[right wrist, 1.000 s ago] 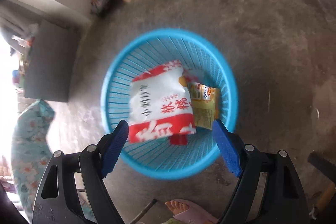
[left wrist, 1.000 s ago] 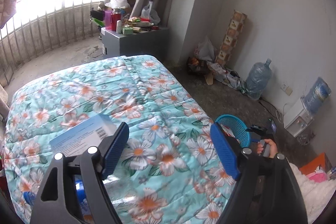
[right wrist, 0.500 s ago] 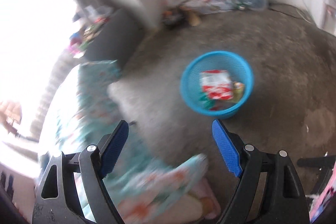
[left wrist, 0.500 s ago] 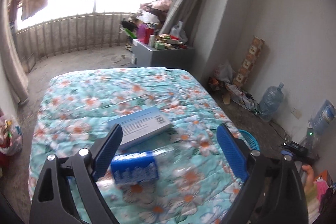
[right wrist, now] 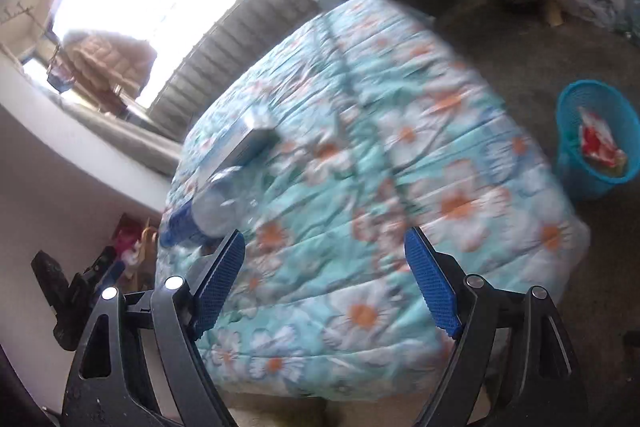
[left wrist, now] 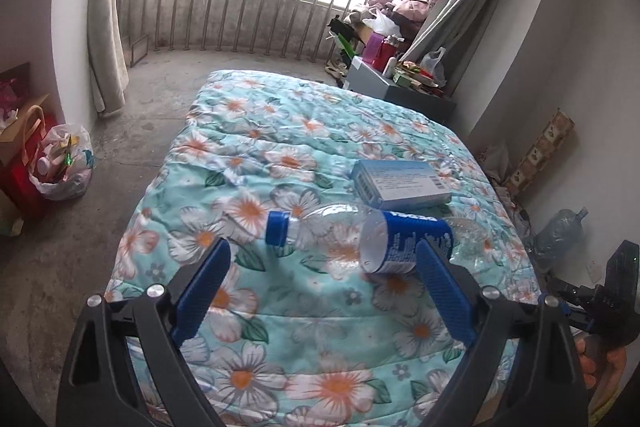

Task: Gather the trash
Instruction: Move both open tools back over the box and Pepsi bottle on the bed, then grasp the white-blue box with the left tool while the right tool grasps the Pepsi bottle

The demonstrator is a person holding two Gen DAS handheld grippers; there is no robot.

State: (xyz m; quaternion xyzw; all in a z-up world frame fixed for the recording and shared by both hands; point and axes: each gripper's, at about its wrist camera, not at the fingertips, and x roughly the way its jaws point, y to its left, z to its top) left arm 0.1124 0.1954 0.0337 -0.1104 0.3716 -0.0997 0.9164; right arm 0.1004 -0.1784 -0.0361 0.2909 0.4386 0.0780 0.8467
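Both fingers (left wrist: 204, 283) wide, holding nothing

floral quilt (left wrist: 288, 155) — grey curtain (left wrist: 105, 39)

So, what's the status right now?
Left gripper open, empty; right gripper too. Bottle and box lie on bed. Basket on floor. Nothing blocking.

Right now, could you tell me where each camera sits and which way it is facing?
Left wrist: on the left gripper, angled down at the floral bed, bottle and box, window beyond; a hand shows at right.
Right wrist: on the right gripper, tilted and blurred, facing the bed with the blue basket at right; the other gripper shows at left.
Shared: bed, bottle, box, window.
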